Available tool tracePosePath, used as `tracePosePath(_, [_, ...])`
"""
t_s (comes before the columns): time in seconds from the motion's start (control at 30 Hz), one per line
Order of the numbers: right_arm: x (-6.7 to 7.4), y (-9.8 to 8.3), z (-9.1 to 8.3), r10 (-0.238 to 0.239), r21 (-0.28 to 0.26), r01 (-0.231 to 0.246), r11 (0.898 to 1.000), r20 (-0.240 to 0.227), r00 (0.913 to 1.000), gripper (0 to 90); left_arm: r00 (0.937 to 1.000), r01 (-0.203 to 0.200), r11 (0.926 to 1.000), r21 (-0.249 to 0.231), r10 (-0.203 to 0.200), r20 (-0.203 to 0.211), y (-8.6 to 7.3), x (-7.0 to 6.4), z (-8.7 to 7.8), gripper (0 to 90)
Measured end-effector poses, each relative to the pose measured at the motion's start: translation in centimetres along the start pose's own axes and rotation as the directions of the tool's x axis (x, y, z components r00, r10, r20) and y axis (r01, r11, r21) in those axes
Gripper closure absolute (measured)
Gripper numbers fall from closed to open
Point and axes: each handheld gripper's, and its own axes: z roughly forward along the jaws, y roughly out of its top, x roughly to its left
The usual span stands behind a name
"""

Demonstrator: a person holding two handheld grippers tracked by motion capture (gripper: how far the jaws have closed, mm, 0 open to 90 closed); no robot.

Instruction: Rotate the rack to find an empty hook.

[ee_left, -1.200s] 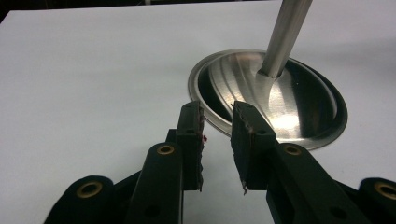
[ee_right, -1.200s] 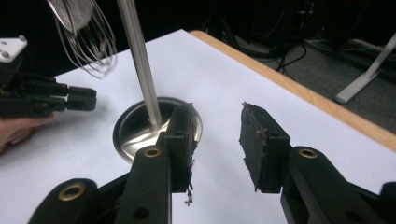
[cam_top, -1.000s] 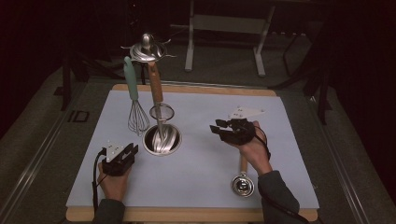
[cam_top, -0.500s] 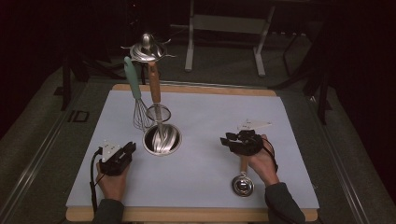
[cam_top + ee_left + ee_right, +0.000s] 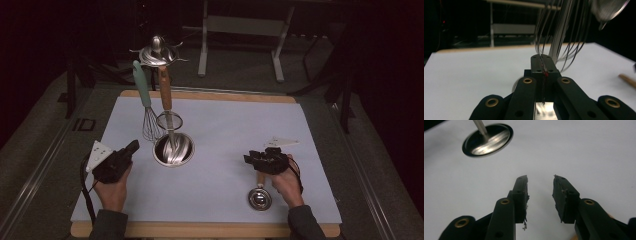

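Two grippers low in frame: left gripper (image 5: 131,148) fingers just clenched on nothing, right gripper (image 5: 248,159) fingers spread above a ladle (image 5: 260,196).

A small steel ladle (image 5: 260,196) with a wooden handle lies flat at lower right, bowl up.

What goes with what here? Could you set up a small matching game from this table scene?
Things:
1. whisk
2. ladle
3. left gripper
4. right gripper

States:
A. jaws apart
B. lies flat on the white mat
C. jaws pressed together, nothing between them
D. stands upright by the steel holder

Pairs: 1-D, 2-B, 3-C, 4-A
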Motion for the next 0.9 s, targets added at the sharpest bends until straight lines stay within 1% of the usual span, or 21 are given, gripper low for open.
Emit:
tracePosePath(0.03, [0.0, 0.0, 0.0, 0.0, 0.0, 0.0, 1.0, 0.0, 1.0, 63.9, 1.0, 0.0, 1.0, 0.0, 0.0, 0.0, 0.0, 0.0, 0.0, 90.0])
tracePosePath(0.07, [-0.1, -0.4, 0.2, 0.019, -0.008, -0.019, 1.0, -0.008, 0.9998, 63.9, 0.9999, 0.004, 0.9996, -0.03, -0.003, 0.012, 1.0, -0.1, -0.3, 90.0])
tracePosePath(0.17, [0.0, -1.0, 0.6, 0.013, 0.004, -0.013, 1.0, 0.003, 0.9999, 63.9, 0.9997, -0.004, 0.998, -0.062, 0.006, 0.025, 2.3, -0.3, -0.5, 90.0])
tracePosePath(0.2, [0.1, -1.3, 0.7, 0.015, 0.01, -0.015, 1.0, 0.004, 0.9999, 63.8, 0.9995, -0.003, 0.9976, -0.07, 0.005, 0.031, 2.6, -0.3, -0.6, 90.0])
tracePosePath(0.23, [0.1, -1.4, 0.8, 0.015, 0.013, -0.015, 1.0, 0.003, 0.9999, 63.8, 0.9995, -0.003, 0.9976, -0.07, 0.005, 0.031, 2.6, -0.3, -0.6, 90.0])
tracePosePath(0.27, [0.0, -1.7, 1.0, 0.011, 0.033, -0.012, 0.999, 0.012, 0.9999, 63.8, 0.999, 0.001, 0.995, -0.1, 0.003, 0.045, 3.6, -0.5, -0.7, 90.0])
tracePosePath(0.33, [-0.1, -1.8, 1.2, 0.006, 0.043, -0.008, 0.999, 0.027, 0.9996, 63.7, 0.9985, 0.003, 0.9925, -0.122, 0.004, 0.054, 4.4, -0.6, -0.8, 90.0])
tracePosePath(0.4, [-0.1, -1.8, 1.1, 0.013, 0.038, -0.014, 0.999, 0.023, 0.9996, 63.7, 0.998, 0.006, 0.9896, -0.143, 0.003, 0.063, 5.1, -0.7, -0.9, 90.0])
tracePosePath(0.5, [0.1, -1.8, 1.0, 0.01, 0.033, -0.011, 0.999, 0.025, 0.9996, 63.6, 0.9972, 0.003, 0.9833, -0.182, 0.011, 0.074, 6.5, -1.0, -1.0, 90.0])
tracePosePath(0.6, [0.1, -1.8, 0.7, 0.01, 0.028, -0.011, 1.0, 0.027, 0.9996, 63.6, 0.9963, -0.005, 0.9781, -0.208, 0.022, 0.083, 7.6, -1.3, -1.0, 90.0])
tracePosePath(0.73, [0.0, -1.9, 0.4, 0.013, 0.021, -0.014, 1.0, 0.033, 0.9994, 63.6, 0.9952, -0.009, 0.9677, -0.252, 0.033, 0.092, 9.2, -1.8, -1.0, 90.0])
tracePosePath(0.77, [-0.1, -2.0, 0.3, 0.014, 0.022, -0.015, 1.0, 0.034, 0.9993, 63.6, 0.9948, -0.013, 0.964, -0.266, 0.039, 0.094, 9.6, -1.9, -1.0, 90.0])
tracePosePath(0.8, [-0.1, -2.0, 0.3, 0.014, 0.021, -0.014, 1.0, 0.032, 0.9994, 63.6, 0.9946, -0.014, 0.9618, -0.273, 0.042, 0.095, 9.9, -2.0, -1.0, 90.0])
tracePosePath(0.83, [-0.1, -2.0, 0.3, 0.016, 0.022, -0.016, 1.0, 0.032, 0.9993, 63.6, 0.9945, -0.018, 0.9577, -0.287, 0.047, 0.094, 10.4, -2.1, -1.0, 90.0])
tracePosePath(0.87, [-0.1, -2.1, 0.3, 0.017, 0.022, -0.018, 1.0, 0.032, 0.9993, 63.6, 0.9944, -0.017, 0.9562, -0.292, 0.047, 0.095, 10.7, -2.2, -1.0, 90.0])
tracePosePath(0.9, [-0.1, -2.1, 0.3, 0.018, 0.023, -0.018, 1.0, 0.031, 0.9994, 63.7, 0.9941, -0.013, 0.9528, -0.303, 0.045, 0.099, 11.1, -2.3, -1.0, 90.0])
